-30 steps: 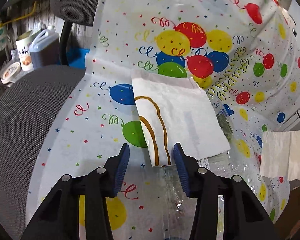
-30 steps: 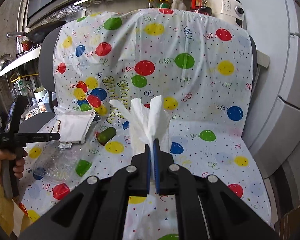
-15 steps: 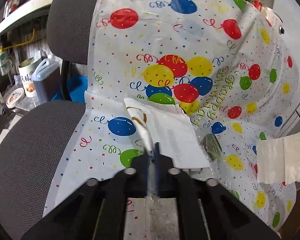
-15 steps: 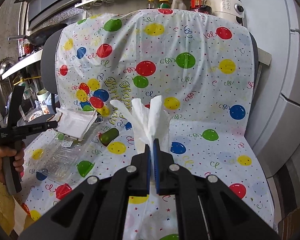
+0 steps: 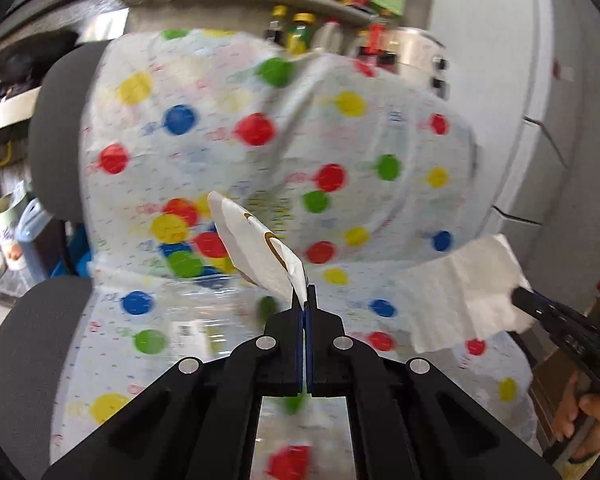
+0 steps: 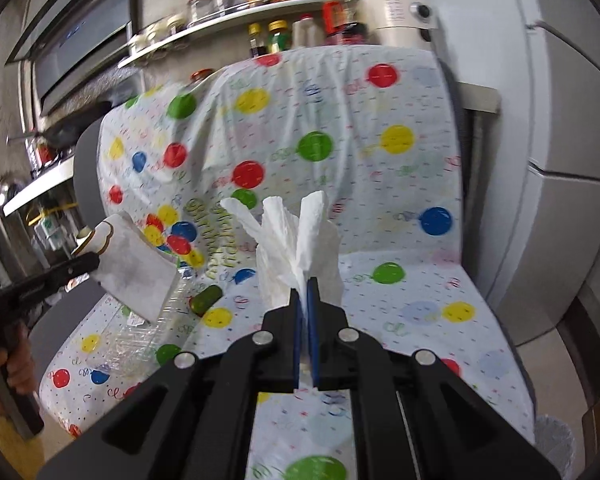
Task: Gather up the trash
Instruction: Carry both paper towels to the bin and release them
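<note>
My left gripper (image 5: pixel 304 300) is shut on a white paper bag with a brown arch print (image 5: pixel 256 250) and holds it in the air above the chair seat. The bag also shows in the right wrist view (image 6: pixel 134 266), hanging from the left gripper (image 6: pixel 88 260). My right gripper (image 6: pixel 305 284) is shut on a crumpled white paper towel (image 6: pixel 296 240), raised above the seat. The towel also shows in the left wrist view (image 5: pixel 464 292). A crushed clear plastic bottle (image 6: pixel 152 324) with a green cap (image 6: pixel 205 299) lies on the seat.
A balloon-print plastic sheet (image 6: pixel 400 184) covers an office chair. A second grey chair (image 5: pixel 32 332) stands to the left. A shelf with bottles and jars (image 6: pixel 284 4) runs behind. A white mesh bin (image 6: pixel 554 444) stands on the floor at the right.
My left gripper closed on the paper bag and lifted it off the seat. The right gripper has kept hold of the paper towel and tilted slightly.
</note>
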The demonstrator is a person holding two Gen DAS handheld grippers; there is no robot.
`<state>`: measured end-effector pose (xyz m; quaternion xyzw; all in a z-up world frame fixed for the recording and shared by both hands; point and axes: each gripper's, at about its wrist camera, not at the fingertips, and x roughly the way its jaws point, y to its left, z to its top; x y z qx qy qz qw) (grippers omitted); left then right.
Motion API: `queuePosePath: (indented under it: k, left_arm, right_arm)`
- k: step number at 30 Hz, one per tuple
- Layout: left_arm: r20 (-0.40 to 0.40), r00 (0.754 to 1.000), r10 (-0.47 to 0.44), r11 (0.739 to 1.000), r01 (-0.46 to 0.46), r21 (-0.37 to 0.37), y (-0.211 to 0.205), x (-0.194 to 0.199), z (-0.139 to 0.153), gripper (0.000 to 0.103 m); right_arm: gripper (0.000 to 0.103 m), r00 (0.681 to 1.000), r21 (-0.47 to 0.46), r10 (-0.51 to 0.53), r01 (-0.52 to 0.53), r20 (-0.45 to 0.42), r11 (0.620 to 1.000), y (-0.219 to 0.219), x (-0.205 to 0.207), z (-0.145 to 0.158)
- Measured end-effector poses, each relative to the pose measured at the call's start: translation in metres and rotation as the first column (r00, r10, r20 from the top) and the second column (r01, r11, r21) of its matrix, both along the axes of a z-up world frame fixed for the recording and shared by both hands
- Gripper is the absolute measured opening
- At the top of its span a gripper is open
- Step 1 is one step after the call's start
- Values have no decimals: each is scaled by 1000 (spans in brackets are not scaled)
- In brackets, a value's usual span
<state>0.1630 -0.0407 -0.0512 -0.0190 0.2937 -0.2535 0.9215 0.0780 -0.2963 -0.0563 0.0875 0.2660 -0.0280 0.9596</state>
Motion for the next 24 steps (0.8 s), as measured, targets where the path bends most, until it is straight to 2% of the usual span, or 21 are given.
queuePosePath:
  k: [3, 6, 12, 16, 24]
  left_arm:
    - [5, 996, -86, 996, 86, 3, -36, -25, -2, 0]
    - [13, 982, -189, 982, 189, 17, -79, -55, -8, 0]
    - [18, 933, -360, 932, 360, -27, -148, -106, -17, 0]
    - [9, 877, -481, 875, 480, -65, -198, -139, -23, 0]
    - [-36, 749, -662, 750, 660, -47, -280, -194, -47, 0]
  right_arm:
    - [4, 999, 2, -39, 39, -1, 999, -19, -23, 0]
    - [4, 996, 5, -91, 91, 3, 996, -40, -50, 0]
    - [4, 971, -12, -239, 239, 7, 971, -89, -117, -3]
    - [4, 933, -24, -360, 360, -3, 933, -123, -170, -8]
    - [4, 833, -3, -551, 551, -54, 834, -176, -260, -34]
